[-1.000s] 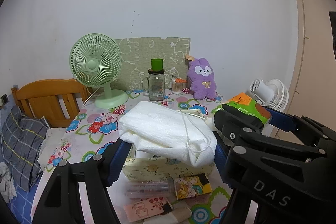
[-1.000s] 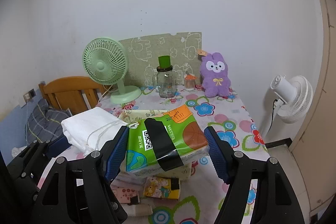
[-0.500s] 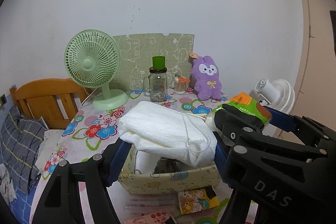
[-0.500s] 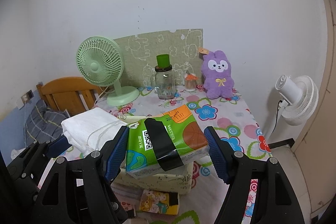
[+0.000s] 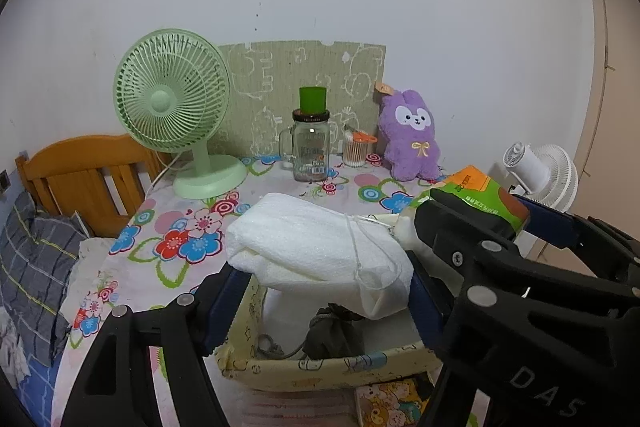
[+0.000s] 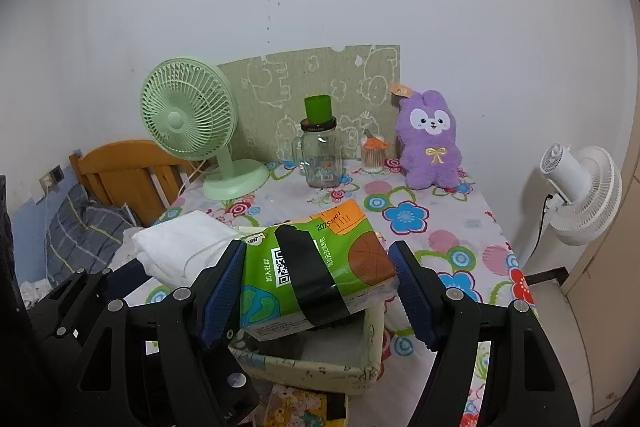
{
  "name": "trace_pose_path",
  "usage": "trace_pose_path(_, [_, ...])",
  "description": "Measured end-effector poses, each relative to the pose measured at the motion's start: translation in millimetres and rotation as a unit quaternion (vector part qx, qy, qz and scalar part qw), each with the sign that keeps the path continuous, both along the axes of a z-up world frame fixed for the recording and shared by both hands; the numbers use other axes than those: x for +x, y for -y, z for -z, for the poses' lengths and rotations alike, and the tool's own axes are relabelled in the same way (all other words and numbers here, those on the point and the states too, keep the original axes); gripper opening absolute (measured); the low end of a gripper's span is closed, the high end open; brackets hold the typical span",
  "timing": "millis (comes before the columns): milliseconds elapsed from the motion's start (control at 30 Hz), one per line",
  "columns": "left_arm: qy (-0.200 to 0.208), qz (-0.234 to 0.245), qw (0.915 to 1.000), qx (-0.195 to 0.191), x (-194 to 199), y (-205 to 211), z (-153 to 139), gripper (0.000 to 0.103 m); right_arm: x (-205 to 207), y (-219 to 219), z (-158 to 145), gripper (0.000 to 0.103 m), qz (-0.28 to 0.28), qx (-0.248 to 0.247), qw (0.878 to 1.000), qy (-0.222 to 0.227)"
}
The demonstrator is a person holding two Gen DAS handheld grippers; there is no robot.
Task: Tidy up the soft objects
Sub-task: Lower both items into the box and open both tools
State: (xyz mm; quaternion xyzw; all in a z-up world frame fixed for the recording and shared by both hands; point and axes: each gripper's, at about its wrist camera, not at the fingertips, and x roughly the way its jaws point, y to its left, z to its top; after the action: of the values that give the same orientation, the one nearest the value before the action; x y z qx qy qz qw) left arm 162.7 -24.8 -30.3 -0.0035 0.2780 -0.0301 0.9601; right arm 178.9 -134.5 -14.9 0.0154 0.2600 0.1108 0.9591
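Observation:
My left gripper point(image 5: 324, 291) is shut on a folded white towel point(image 5: 312, 247) tied with string, held just over a cream fabric box point(image 5: 320, 367). A dark cloth item point(image 5: 332, 335) lies inside that box. My right gripper point(image 6: 318, 291) is shut on a green tissue pack point(image 6: 316, 267) with a black tape band, also above the cream fabric box point(image 6: 312, 367). The tissue pack point(image 5: 476, 199) and the right gripper's black frame show at the right of the left wrist view. The white towel point(image 6: 180, 247) shows at the left of the right wrist view. A purple plush rabbit point(image 6: 430, 143) sits at the table's back.
On the floral tablecloth point(image 5: 180, 239) stand a green desk fan point(image 5: 176, 119), a glass jar with a green cup on top point(image 5: 310, 143) and a cotton-swab pot point(image 5: 356, 149). A wooden chair point(image 5: 88, 179) is left, a white floor fan point(image 6: 580, 187) right. Small cartoon packets point(image 5: 384, 403) lie before the box.
Both grippers moved forward and slightly down with their loads. The cream box now lies right under them, its inside with the dark cloth in view, and the back of the table looks closer.

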Motion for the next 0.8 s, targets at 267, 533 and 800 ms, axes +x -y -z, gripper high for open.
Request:
trace_pose_path(267, [-0.021,0.013,0.9997,-0.003,16,1,17,0.078,19,-3,9,0.075,-0.001,0.0,1.0,-0.011])
trace_pose_path(533, [-0.043,0.013,0.999,-0.003,32,-1,31,0.09,37,-5,21,0.075,-0.002,0.001,1.0,-0.028])
trace_pose_path(800, [-0.056,0.034,0.9979,-0.002,40,3,40,0.102,53,-11,30,0.075,-0.014,0.002,0.999,-0.043])
